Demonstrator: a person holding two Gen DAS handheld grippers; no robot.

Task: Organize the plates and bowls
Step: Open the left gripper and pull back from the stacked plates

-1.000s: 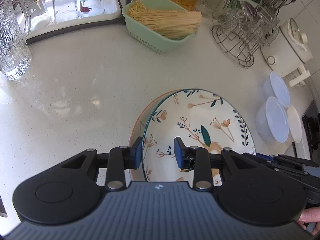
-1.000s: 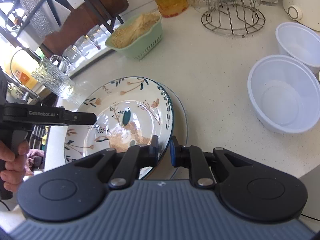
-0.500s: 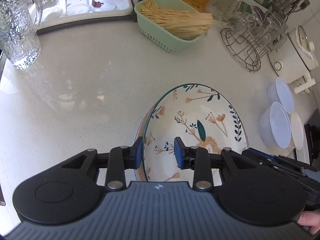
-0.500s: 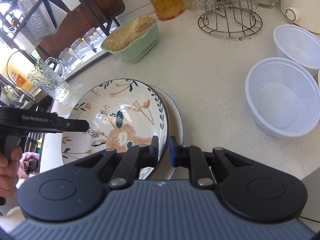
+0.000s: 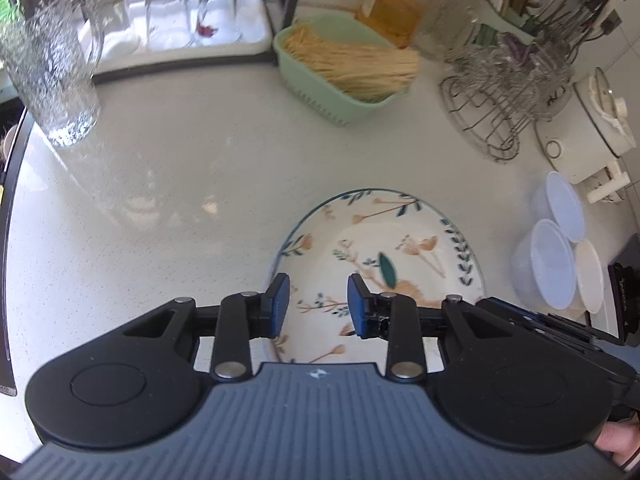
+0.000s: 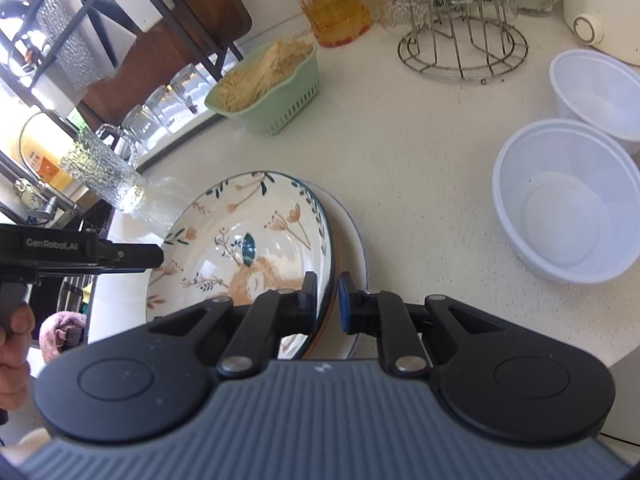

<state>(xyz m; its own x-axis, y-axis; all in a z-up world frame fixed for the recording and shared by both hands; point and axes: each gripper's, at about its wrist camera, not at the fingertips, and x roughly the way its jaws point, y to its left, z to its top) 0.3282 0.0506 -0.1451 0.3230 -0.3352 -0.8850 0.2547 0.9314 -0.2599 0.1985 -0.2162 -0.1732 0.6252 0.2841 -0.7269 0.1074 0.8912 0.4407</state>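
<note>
A floral plate (image 5: 380, 248) with a teal rim lies on a white blue-rimmed plate (image 6: 354, 240) on the counter. It also shows in the right wrist view (image 6: 248, 236). My left gripper (image 5: 314, 304) is open above the floral plate's near left edge, its jaws apart and off the rim. My right gripper (image 6: 327, 302) is shut on the floral plate's right rim. Three white plastic bowls (image 5: 546, 264) stand at the right; two show in the right wrist view (image 6: 568, 200).
A green basket of noodles (image 5: 348, 68), a wire glass rack (image 5: 504, 92) and a white cooker (image 5: 592, 128) stand at the back. A textured glass pitcher (image 5: 52, 80) and a tray of upturned glasses (image 5: 176, 20) are at the back left.
My left gripper has opened, let go of the floral plate's rim and risen a little. The plate has settled flat onto the white plate. My right gripper keeps its grip.
</note>
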